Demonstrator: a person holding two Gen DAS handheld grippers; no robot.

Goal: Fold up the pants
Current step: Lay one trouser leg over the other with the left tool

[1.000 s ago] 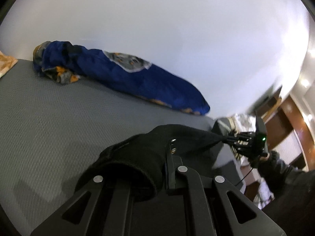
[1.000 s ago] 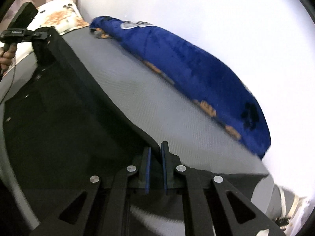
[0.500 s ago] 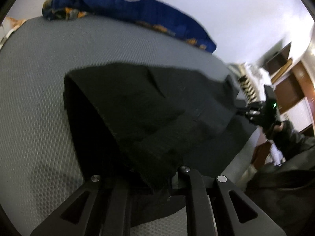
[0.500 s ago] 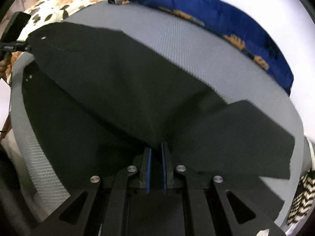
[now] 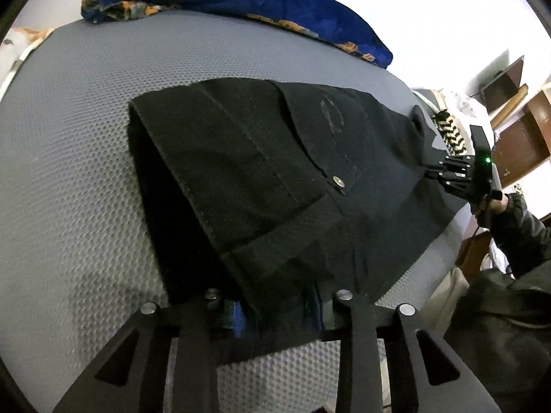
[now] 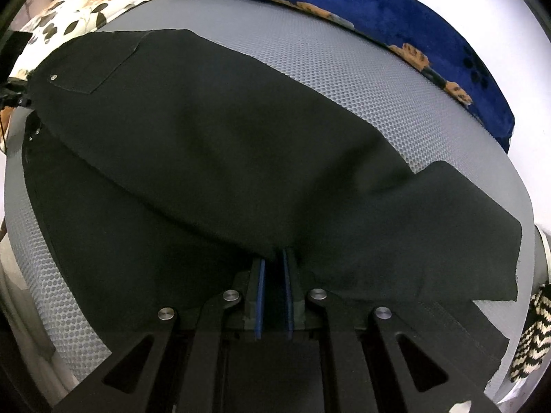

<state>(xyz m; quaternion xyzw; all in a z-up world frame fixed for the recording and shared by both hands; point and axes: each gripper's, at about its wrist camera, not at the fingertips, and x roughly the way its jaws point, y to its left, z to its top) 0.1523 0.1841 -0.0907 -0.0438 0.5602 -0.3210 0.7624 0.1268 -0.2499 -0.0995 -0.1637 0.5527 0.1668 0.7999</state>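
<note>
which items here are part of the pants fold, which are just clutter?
In the job:
- black pants, lying on the grey mattress
- left hand-held gripper, fingers apart at the waistband
- right hand-held gripper, pinching the fabric

Lying about:
- blue blanket along the far edge
- floral pillow
- black-and-white striped cloth off the mattress corner

We see a grey honeycomb-textured bed [image 5: 75, 144] carrying black pants [image 5: 275, 172] spread across its middle, a rumpled blue blanket [image 6: 396, 17] along its far edge.
</note>
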